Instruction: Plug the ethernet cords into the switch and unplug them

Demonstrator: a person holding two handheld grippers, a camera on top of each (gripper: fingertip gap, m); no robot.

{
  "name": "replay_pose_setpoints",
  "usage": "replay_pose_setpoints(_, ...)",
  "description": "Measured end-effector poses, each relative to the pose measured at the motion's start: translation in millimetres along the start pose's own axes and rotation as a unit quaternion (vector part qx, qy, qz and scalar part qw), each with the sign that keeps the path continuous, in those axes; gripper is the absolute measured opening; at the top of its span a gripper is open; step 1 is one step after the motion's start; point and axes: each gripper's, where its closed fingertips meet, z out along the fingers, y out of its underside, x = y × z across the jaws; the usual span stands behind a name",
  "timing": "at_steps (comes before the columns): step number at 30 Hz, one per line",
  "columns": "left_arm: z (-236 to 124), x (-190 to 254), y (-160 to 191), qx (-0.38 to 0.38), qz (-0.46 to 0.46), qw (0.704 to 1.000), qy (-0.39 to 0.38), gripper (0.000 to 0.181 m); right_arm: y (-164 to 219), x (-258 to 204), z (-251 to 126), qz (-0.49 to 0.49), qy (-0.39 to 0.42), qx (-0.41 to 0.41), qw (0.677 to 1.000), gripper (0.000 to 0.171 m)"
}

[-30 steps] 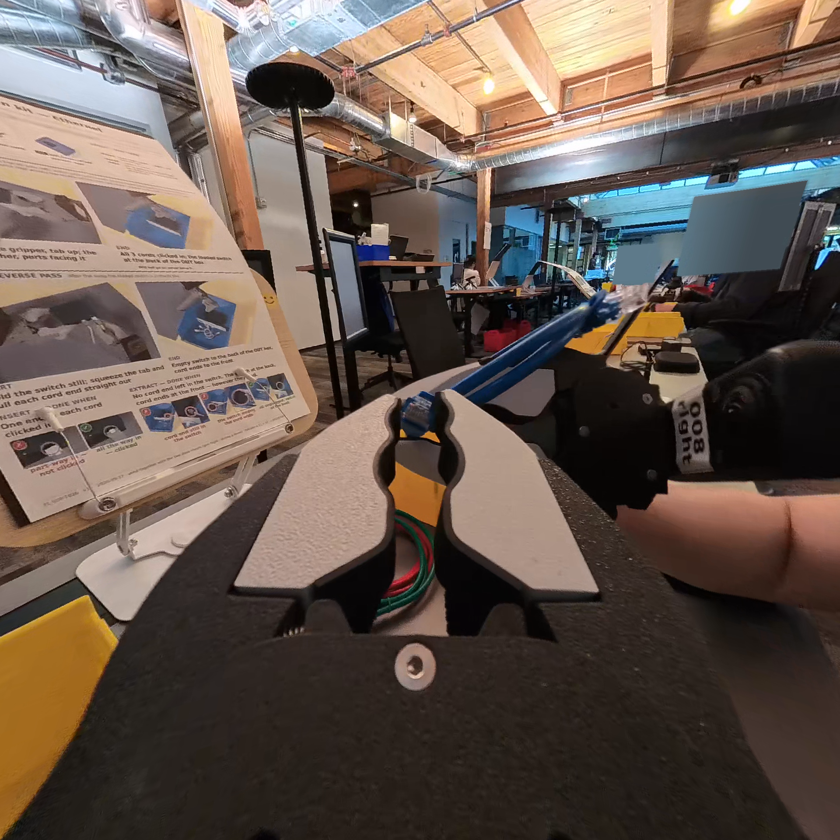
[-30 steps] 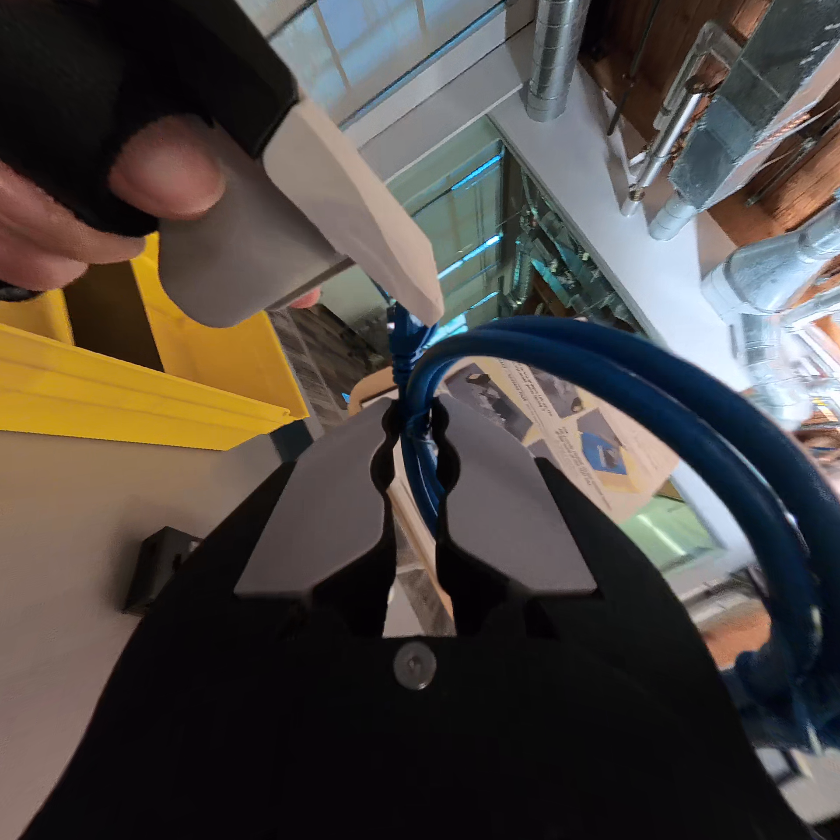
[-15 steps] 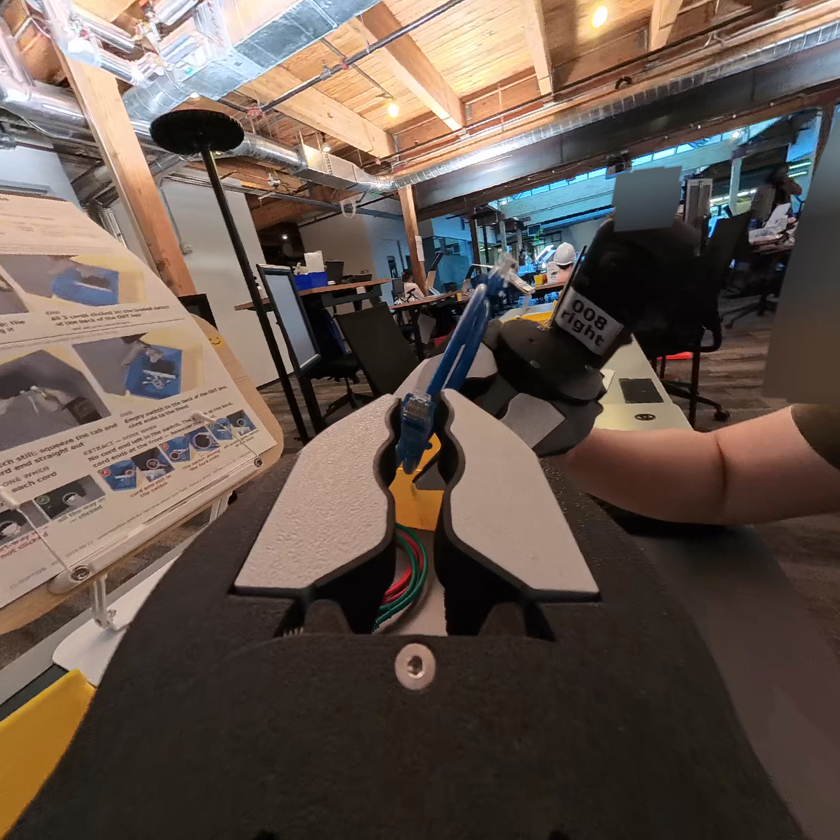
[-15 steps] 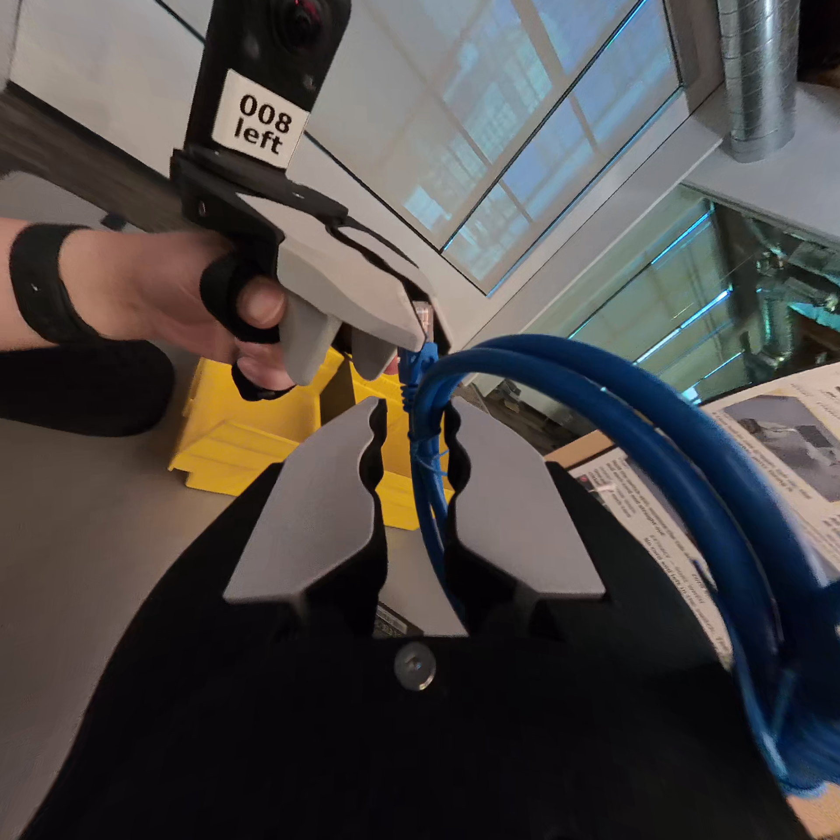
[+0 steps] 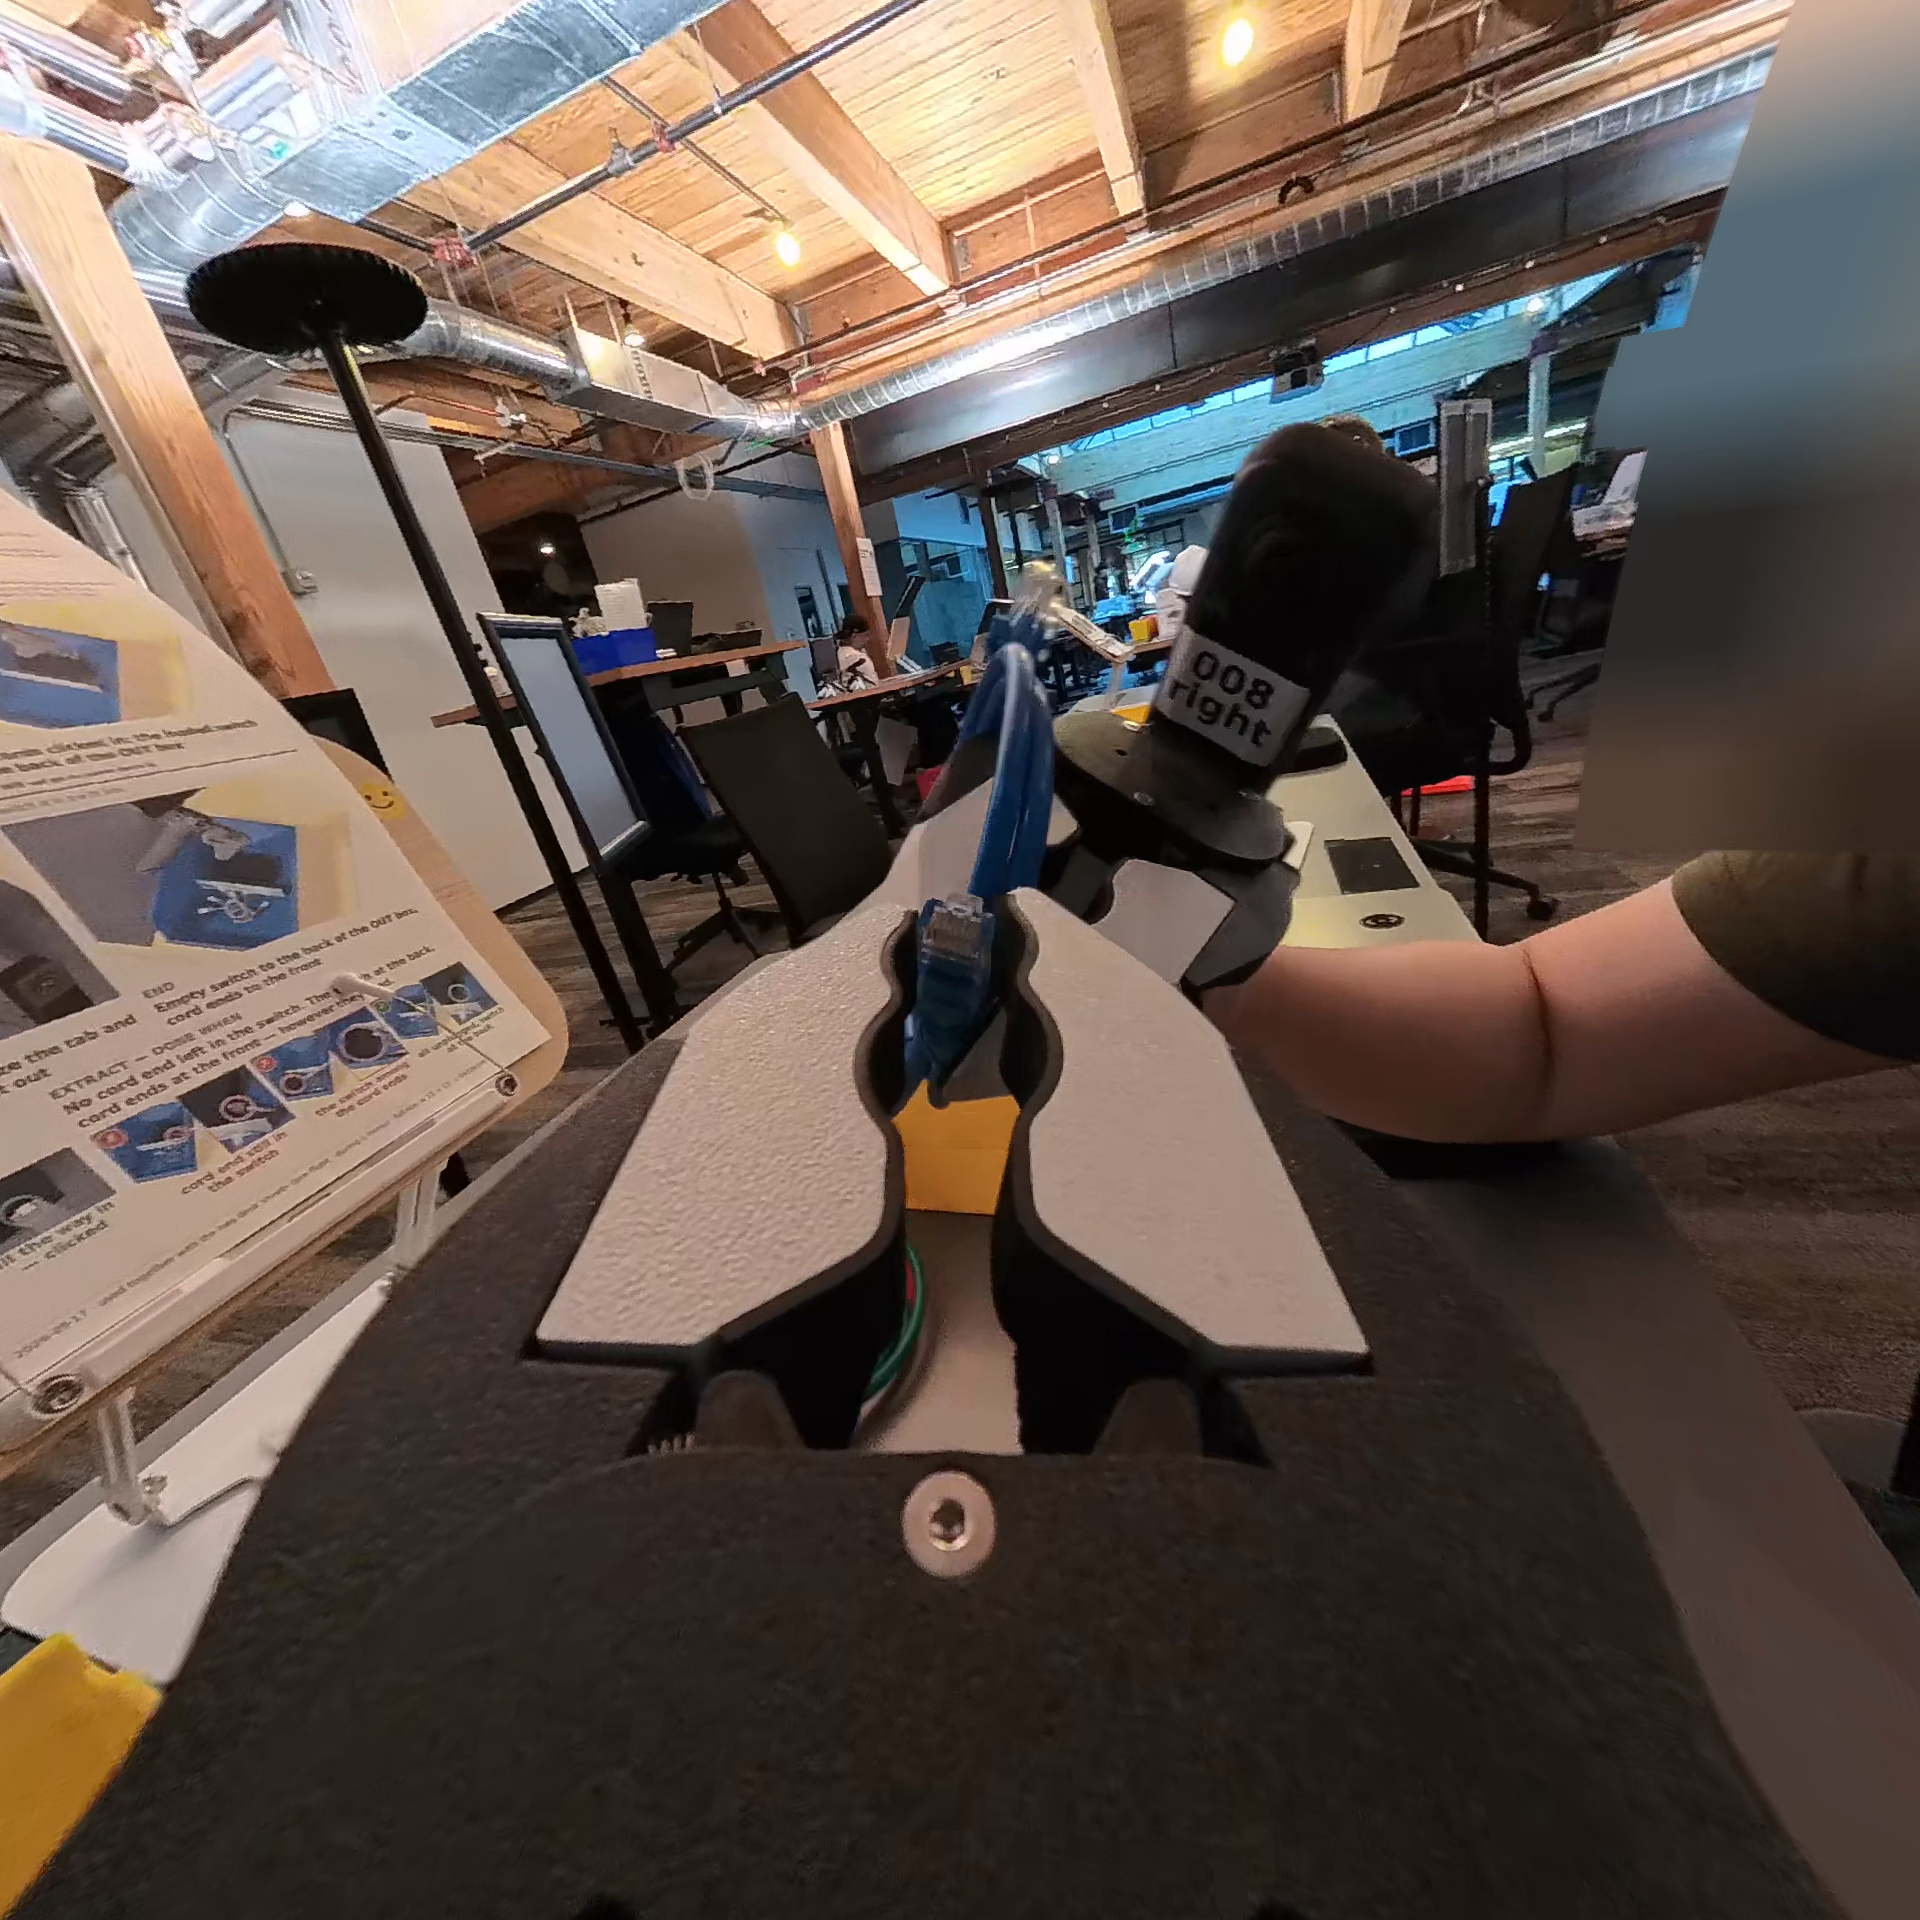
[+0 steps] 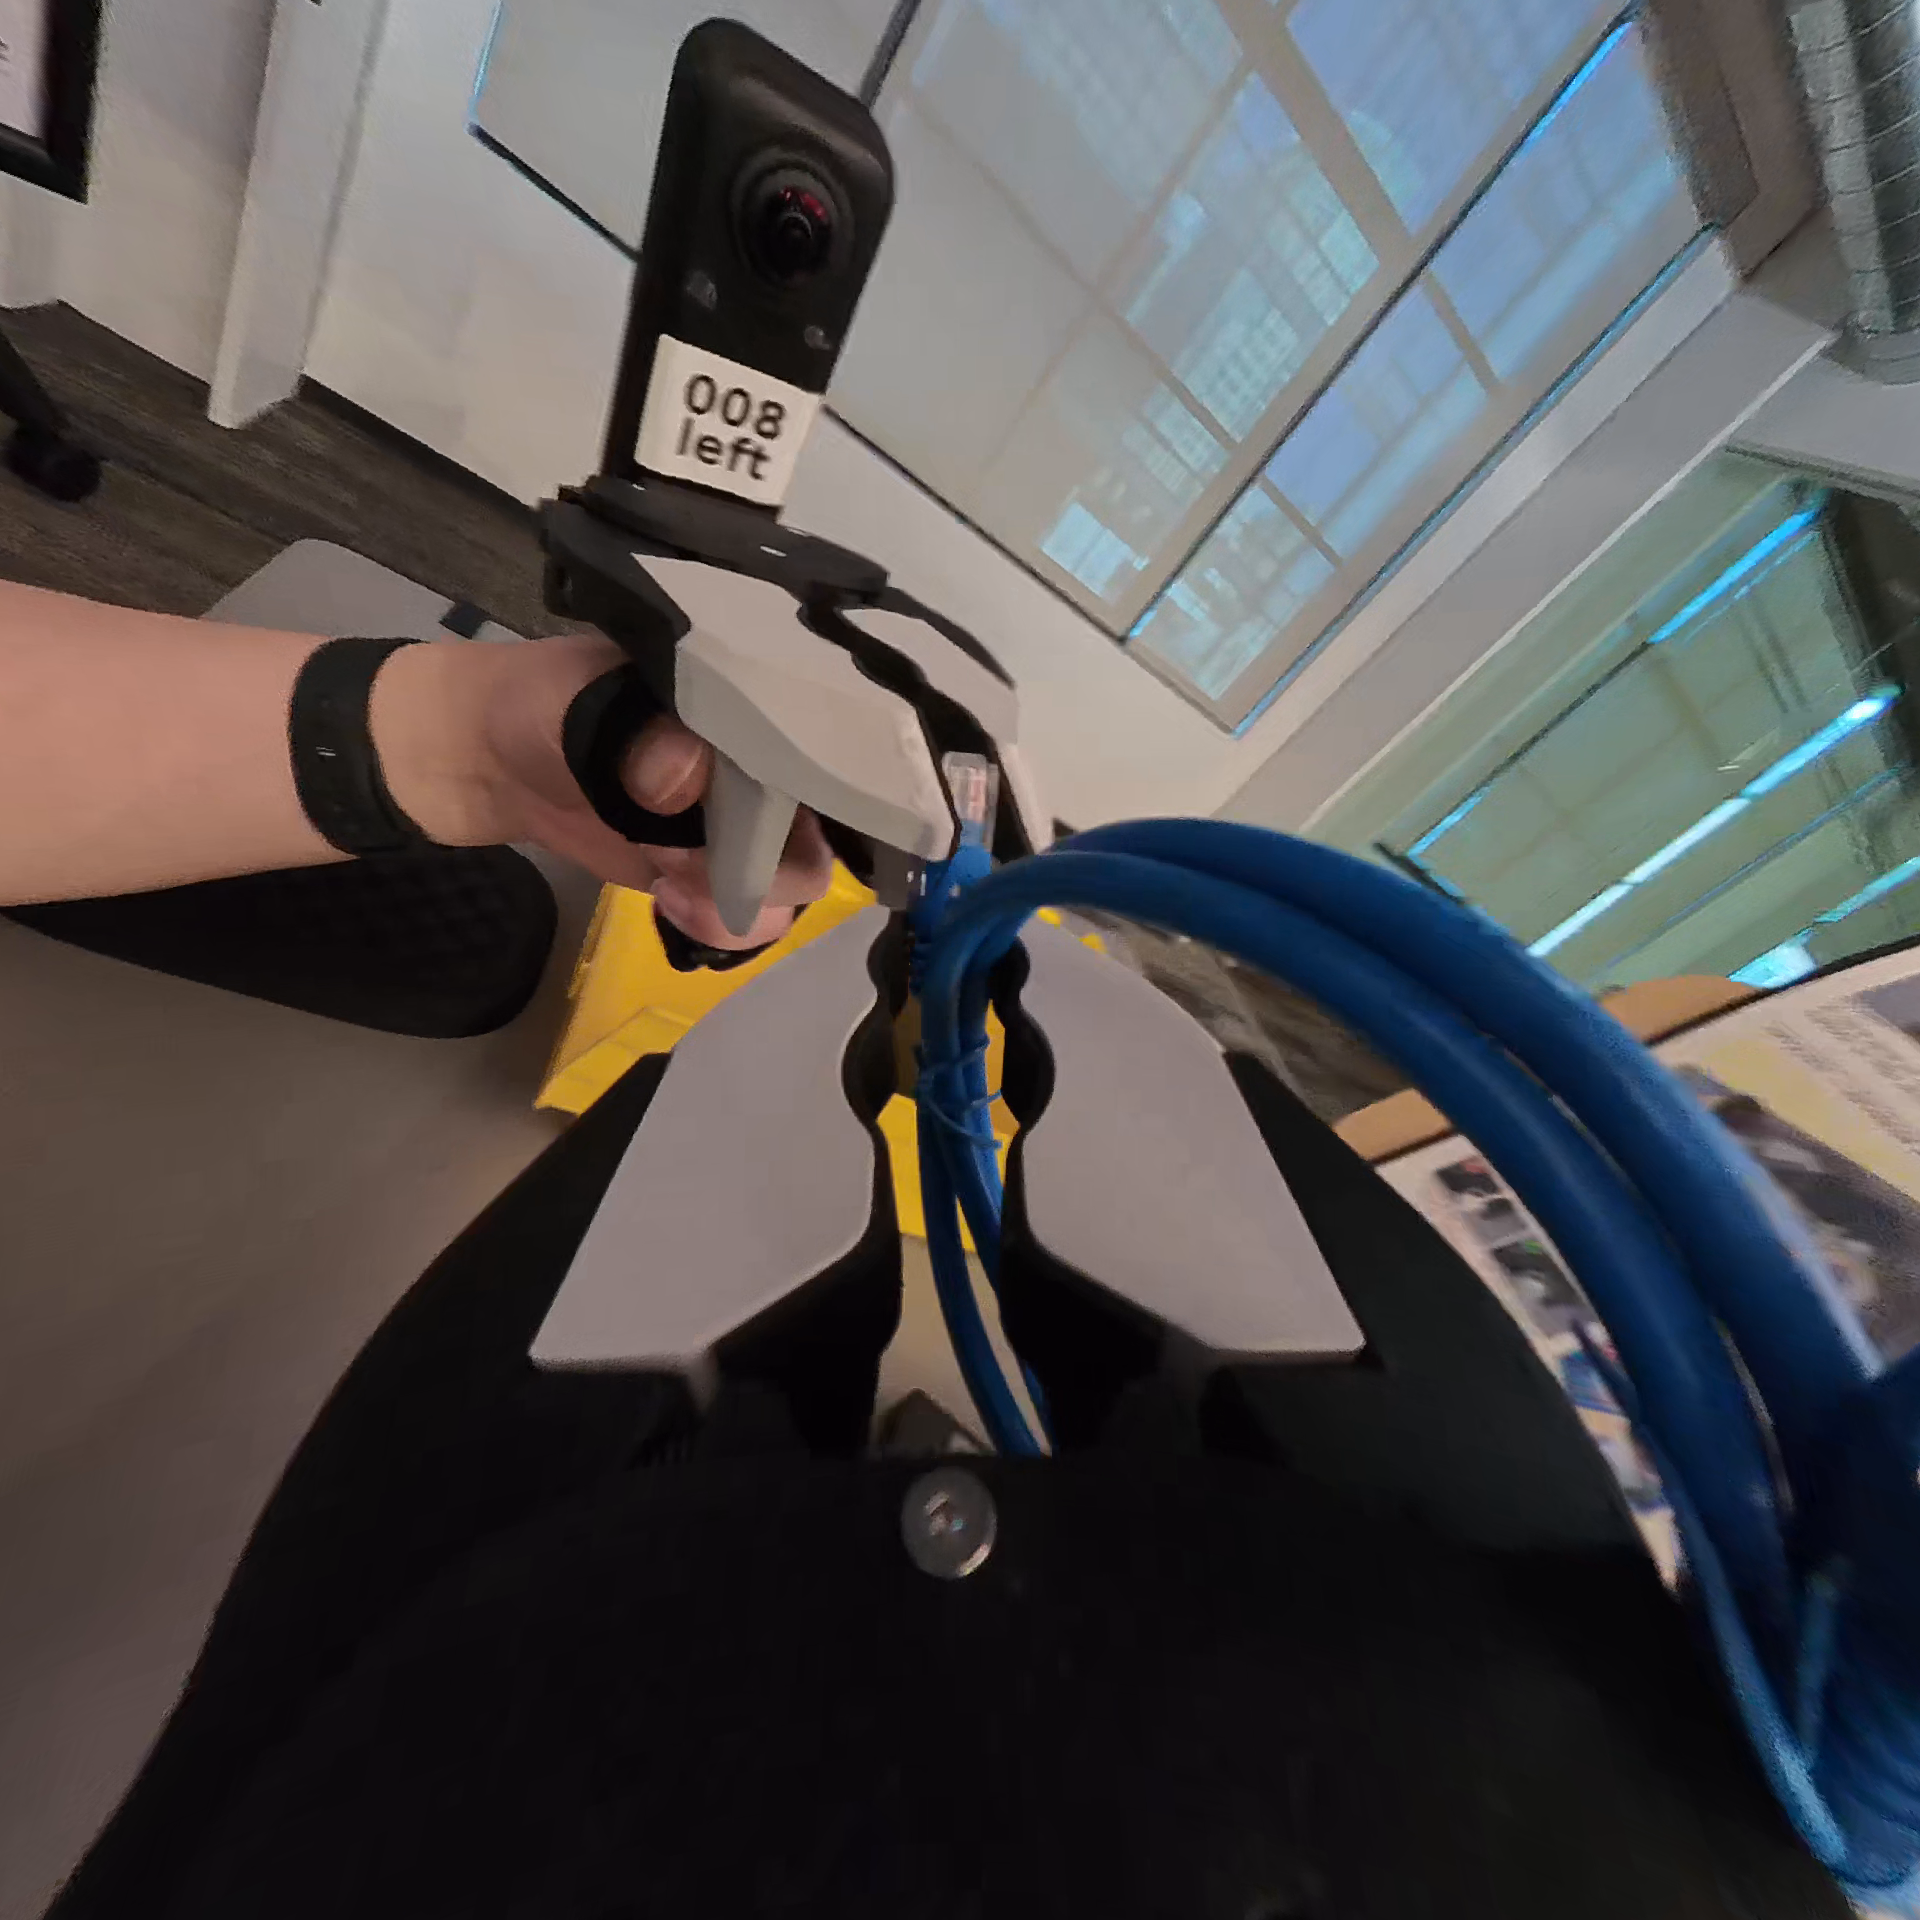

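A coiled blue ethernet cord (image 6: 1403, 997) is held in the air between both grippers. My right gripper (image 6: 951, 945) is shut on the tied part of the coil, and the loops hang off to the right. My left gripper (image 5: 961, 925) is shut on the cord's plug (image 5: 951, 966), which stands upright between the fingertips. The right gripper (image 5: 1023, 831) sits just beyond the plug in the left wrist view. The left gripper (image 6: 971, 821) shows in the right wrist view with the clear plug tip (image 6: 971, 779) sticking up. Red and green cords (image 5: 904, 1340) lie below. The switch is hidden.
A yellow bin (image 6: 644, 997) stands on the grey table (image 6: 208, 1195) under the grippers. An instruction board (image 5: 208, 987) on a stand is at the left. A black pole stand (image 5: 416, 582), chairs and desks are behind it. A person's forearm (image 5: 1507, 1029) reaches in from the right.
Both grippers have turned upright and drawn apart a little. The plug has swung from lying tilted to standing upright between my left fingers. The right gripper keeps its hold on the coil.
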Motion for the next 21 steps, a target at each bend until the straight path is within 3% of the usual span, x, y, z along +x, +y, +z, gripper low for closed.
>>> replay_pose_setpoints(5, 0, 2, 0, 0.006, -0.008, 1.000, 0.008, 0.013, 0, -6, -1, 0.042, -0.039, -0.005, 0.998, 0.014)
replay_pose_setpoints(9, -8, -22, -7, 0.023, -0.021, 0.997, -0.070, 0.033, 9, 6, -2, 0.045, -0.011, -0.037, 0.998, 0.014)
replay_pose_setpoints(12, -27, -44, -12, 0.035, -0.091, 0.984, -0.147, 0.032, 12, 25, -13, 0.037, 0.018, -0.066, 0.997, 0.014)
replay_pose_setpoints(15, -25, -40, 20, -0.040, -0.112, 0.972, -0.205, 0.032, 11, 52, -35, 0.038, 0.052, -0.094, 0.993, 0.014)
replay_pose_setpoints(21, 9, -23, 130, -0.257, -0.068, 0.926, -0.269, 0.042, 8, 82, -69, 0.054, 0.086, -0.103, 0.989, 0.014)
